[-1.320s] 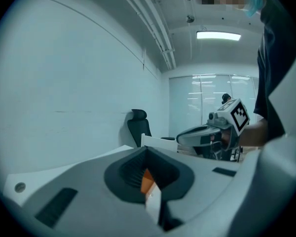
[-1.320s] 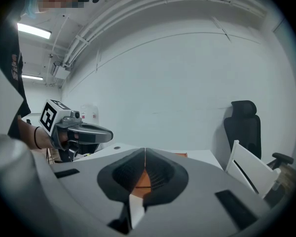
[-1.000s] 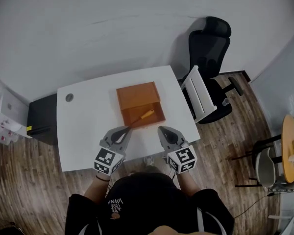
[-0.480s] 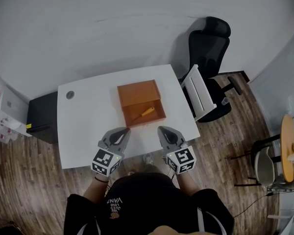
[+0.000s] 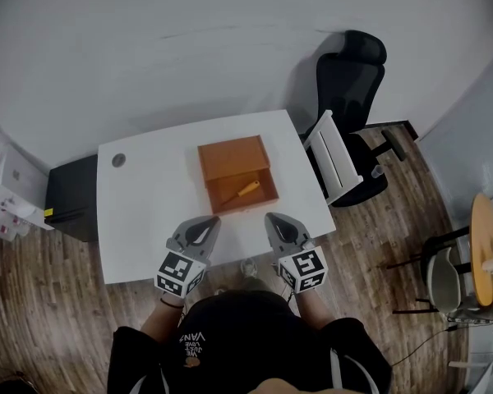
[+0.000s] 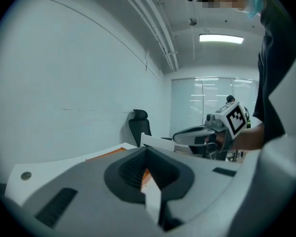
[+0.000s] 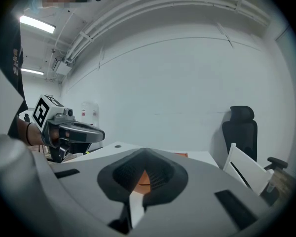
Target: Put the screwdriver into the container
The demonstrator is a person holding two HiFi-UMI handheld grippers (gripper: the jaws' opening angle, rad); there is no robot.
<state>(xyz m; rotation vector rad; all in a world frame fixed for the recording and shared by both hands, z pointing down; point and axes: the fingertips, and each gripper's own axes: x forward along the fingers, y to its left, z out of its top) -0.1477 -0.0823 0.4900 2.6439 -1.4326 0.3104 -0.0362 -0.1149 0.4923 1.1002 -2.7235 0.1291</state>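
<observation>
Orange-handled, the screwdriver (image 5: pixel 247 190) lies inside the orange container (image 5: pixel 220 195) on the table (image 5: pixel 148 195), so the task looks complete (nothing left). The left gripper (image 5: pixel 209 224) and right gripper (image 5: pixel 273 220) hover closed and empty.

head: high overhead, steeply down on table (image 5: pixel 148 212) | gripper views: low, near edge, facing far wall | shared: container (image 5: pixel 230 158), chair (image 5: pixel 349 72)
</observation>
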